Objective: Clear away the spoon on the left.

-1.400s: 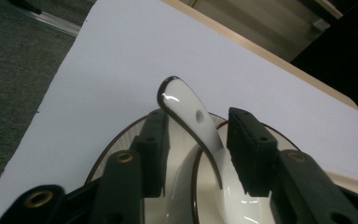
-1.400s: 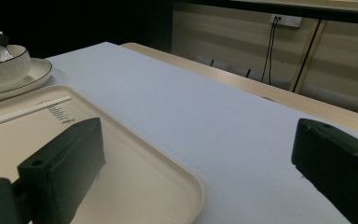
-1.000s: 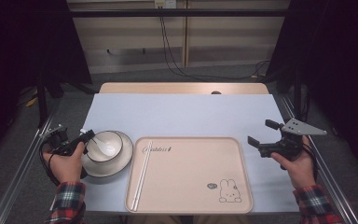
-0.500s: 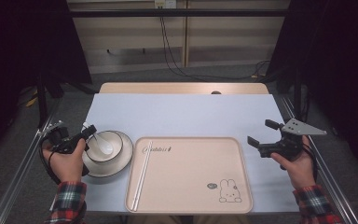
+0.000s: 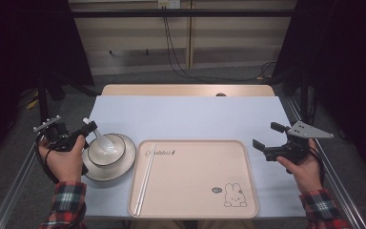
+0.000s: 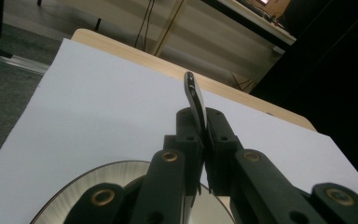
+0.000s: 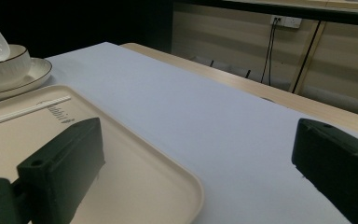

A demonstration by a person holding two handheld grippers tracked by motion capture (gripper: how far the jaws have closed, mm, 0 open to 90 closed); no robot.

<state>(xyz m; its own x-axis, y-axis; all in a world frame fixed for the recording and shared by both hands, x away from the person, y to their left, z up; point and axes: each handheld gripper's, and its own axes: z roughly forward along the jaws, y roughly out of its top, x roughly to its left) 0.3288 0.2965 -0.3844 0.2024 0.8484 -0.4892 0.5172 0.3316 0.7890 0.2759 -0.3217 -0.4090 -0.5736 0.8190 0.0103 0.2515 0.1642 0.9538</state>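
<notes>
My left gripper [image 5: 86,129] [image 6: 201,125] is shut on the handle of a white spoon [image 5: 101,140] [image 6: 192,89]. The spoon's handle tip sticks up past the jaws, and its scoop hangs over a white bowl [image 5: 109,151] [image 7: 2,63]. That bowl sits on a white plate [image 5: 124,164] [image 6: 86,189] [image 7: 35,73] at the table's left. A pink tray [image 5: 198,183] [image 7: 135,163] with a rabbit drawing lies in the middle, with white chopsticks [image 5: 145,179] [image 7: 23,112] along its left side. My right gripper [image 5: 266,135] [image 7: 198,135] is open and empty just right of the tray.
A pale blue mat [image 5: 190,117] [image 7: 205,107] covers the table beyond the tray. The wooden table edge [image 5: 186,89] runs along the back. Metal rails [image 5: 336,176] flank both sides. Cables [image 5: 171,47] hang down the wall behind.
My left gripper has drawn back and lifted a little with the spoon, raising its handle end away from the bowl. The right gripper has stayed still.
</notes>
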